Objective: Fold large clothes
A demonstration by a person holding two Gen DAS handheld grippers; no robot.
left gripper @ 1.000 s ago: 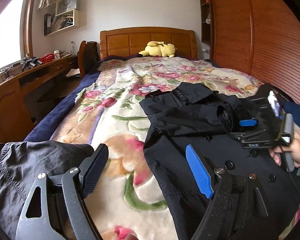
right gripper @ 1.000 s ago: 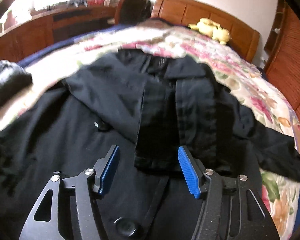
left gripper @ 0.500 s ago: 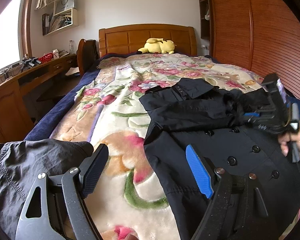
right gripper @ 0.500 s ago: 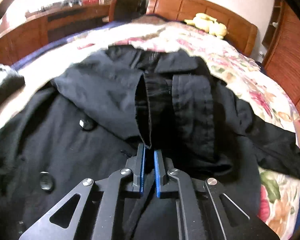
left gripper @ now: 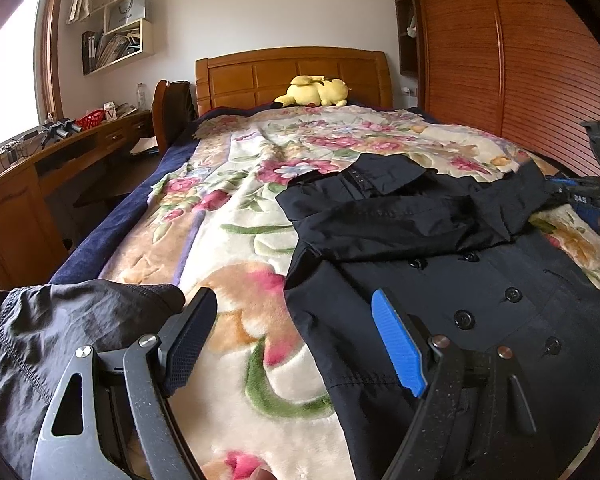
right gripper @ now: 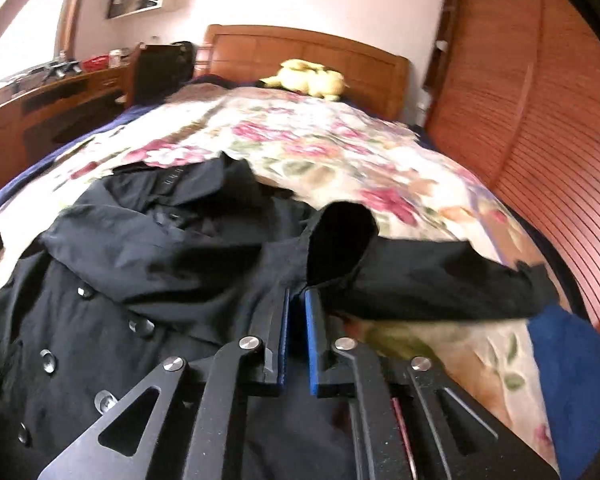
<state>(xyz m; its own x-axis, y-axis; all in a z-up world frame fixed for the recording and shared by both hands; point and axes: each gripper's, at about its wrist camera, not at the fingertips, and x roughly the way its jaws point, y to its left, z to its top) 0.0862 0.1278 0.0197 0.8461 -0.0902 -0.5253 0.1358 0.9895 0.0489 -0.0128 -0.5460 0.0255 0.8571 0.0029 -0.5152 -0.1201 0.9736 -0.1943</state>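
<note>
A black double-breasted coat lies face up on the floral bedspread, collar toward the headboard. My left gripper is open and empty, low over the bedspread beside the coat's left edge. My right gripper is shut on the coat's sleeve near the cuff and holds it off the coat's right side; the sleeve's open end faces the camera. In the left wrist view the right gripper is at the far right edge with the sleeve stretched toward it.
A dark grey garment lies at the bed's near left corner. A yellow plush toy sits by the wooden headboard. A desk runs along the left, a slatted wardrobe along the right. A blue cloth lies at the right.
My right gripper closed on the sleeve lying across the coat's chest and pulled it out to the right, uncovering the buttons. My left gripper stayed open and nearly still.
</note>
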